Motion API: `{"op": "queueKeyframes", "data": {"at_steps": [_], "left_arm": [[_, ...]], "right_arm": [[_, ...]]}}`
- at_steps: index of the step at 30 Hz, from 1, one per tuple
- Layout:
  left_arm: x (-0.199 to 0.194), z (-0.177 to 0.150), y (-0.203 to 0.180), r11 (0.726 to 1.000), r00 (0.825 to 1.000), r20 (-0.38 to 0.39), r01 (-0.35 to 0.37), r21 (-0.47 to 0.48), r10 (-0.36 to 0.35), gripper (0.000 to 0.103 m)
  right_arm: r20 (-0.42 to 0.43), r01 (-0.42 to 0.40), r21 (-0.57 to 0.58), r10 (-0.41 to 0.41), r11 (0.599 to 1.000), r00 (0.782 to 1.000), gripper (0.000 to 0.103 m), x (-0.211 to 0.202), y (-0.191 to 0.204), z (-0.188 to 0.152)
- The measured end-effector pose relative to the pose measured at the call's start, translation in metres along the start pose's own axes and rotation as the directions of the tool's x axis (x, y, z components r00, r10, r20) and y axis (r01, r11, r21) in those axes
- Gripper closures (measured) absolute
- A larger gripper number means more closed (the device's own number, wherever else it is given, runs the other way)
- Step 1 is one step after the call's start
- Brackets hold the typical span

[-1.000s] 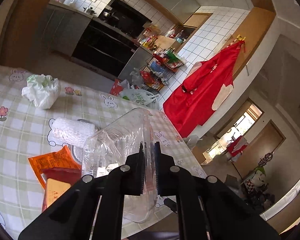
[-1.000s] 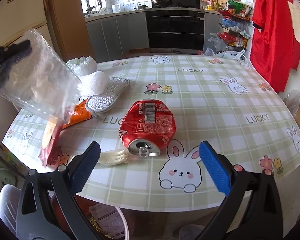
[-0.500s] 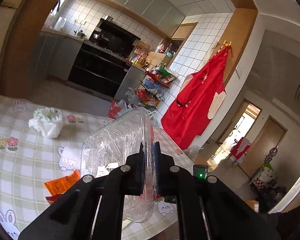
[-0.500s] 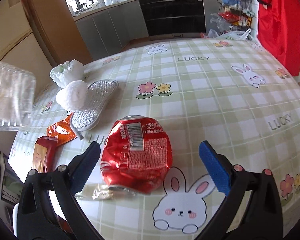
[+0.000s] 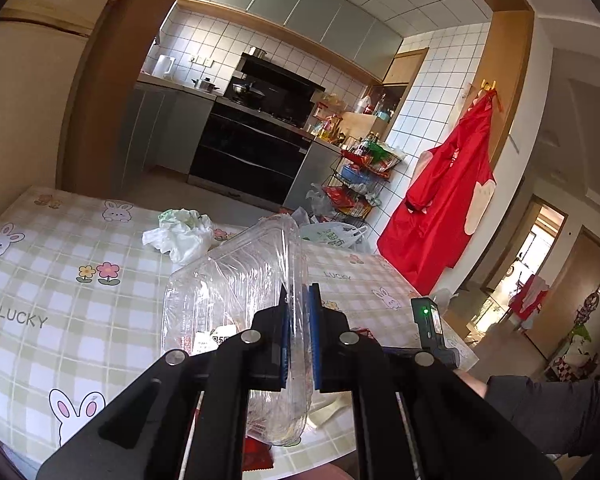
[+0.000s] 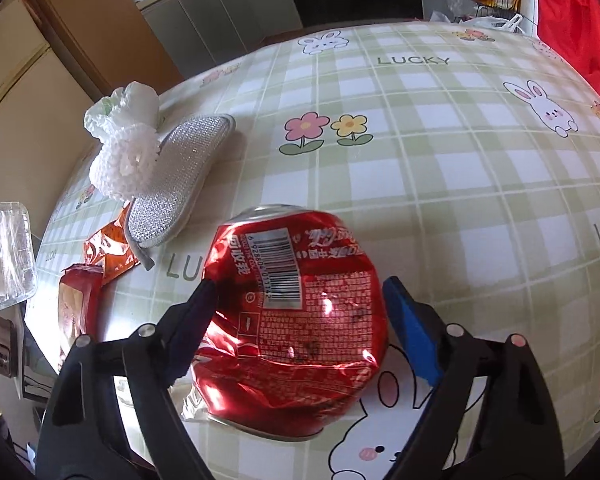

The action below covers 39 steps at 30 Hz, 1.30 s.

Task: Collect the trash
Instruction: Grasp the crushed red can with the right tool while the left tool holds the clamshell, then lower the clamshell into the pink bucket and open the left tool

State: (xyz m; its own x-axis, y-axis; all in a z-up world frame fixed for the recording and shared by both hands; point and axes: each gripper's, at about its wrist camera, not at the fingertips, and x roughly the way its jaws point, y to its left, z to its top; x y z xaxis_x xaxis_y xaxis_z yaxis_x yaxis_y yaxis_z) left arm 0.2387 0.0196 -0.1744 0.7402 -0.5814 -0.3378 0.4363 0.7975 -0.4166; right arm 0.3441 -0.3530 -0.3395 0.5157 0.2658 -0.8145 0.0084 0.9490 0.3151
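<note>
Holds a clear, ribbed plastic clamshell container (image 5: 228,292) in the left hand-held gripper (image 5: 298,300), jaws almost fully closed on the thin rim, with the container raised above the worktop (image 6: 440,160) and its green-checked bunny cloth. Straddles a crushed red aluminium drink can (image 6: 296,312) with the right hand-held gripper (image 6: 300,284), jaws spread wide and nothing clamped yet. Looks to touch the can's side with the left pad; sits just beside it with the blue right pad. Finds the can lying flat near the worktop's near edge.

Other litter well apart from the can: a crumpled orange foil wrapper (image 6: 108,250), a flat red packet (image 6: 78,308), a silver mesh scouring pad (image 6: 180,184) under a white foam net sleeve (image 6: 124,164), and a crumpled white plastic bag (image 5: 182,234).

Likely risks:
- Can skidding on the slick cloth and dropping off the near edge, if one pad lands first and pushes.
- Pads riding over the dented, rounded metal and squeezing the can out, given so wide and flat a shape.
- Leftover liquid spilling on tilting; cannot tell whether any remains.
- Thin container wall flexing and slipping free of the left pinch while attention goes to the right side.
</note>
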Motion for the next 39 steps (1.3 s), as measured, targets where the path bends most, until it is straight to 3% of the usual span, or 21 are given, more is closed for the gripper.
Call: {"op": "queueKeyframes", "data": {"at_steps": [5, 7, 19, 29, 39], "left_arm": [[-0.001, -0.01, 0.01, 0.999, 1.0, -0.014, 0.005, -0.037, -0.005, 0.094], [-0.001, -0.014, 0.012, 0.999, 1.0, -0.021, 0.008, -0.05, -0.009, 0.094], [0.003, -0.032, 0.017, 0.995, 0.999, -0.046, 0.009, -0.098, -0.013, 0.094], [-0.003, -0.029, 0.002, 0.998, 0.998, -0.062, 0.0, -0.062, -0.004, 0.094], [-0.029, -0.034, -0.028, 1.0, 0.998, -0.069, 0.014, -0.024, -0.015, 0.094]], "right_arm": [[-0.008, 0.004, 0.003, -0.004, 1.0, 1.0, 0.023, 0.002, 0.002, -0.003], [-0.014, 0.012, -0.012, -0.013, 1.0, 1.0, 0.044, 0.002, 0.008, -0.003], [0.094, 0.026, -0.075, -0.019, 0.997, 0.995, 0.081, -0.035, 0.032, -0.007], [0.201, 0.093, -0.126, -0.067, 0.988, 0.977, 0.083, -0.075, 0.053, -0.014], [0.289, 0.051, -0.149, -0.006, 0.988, 0.957, 0.084, -0.131, 0.07, -0.037]]}}
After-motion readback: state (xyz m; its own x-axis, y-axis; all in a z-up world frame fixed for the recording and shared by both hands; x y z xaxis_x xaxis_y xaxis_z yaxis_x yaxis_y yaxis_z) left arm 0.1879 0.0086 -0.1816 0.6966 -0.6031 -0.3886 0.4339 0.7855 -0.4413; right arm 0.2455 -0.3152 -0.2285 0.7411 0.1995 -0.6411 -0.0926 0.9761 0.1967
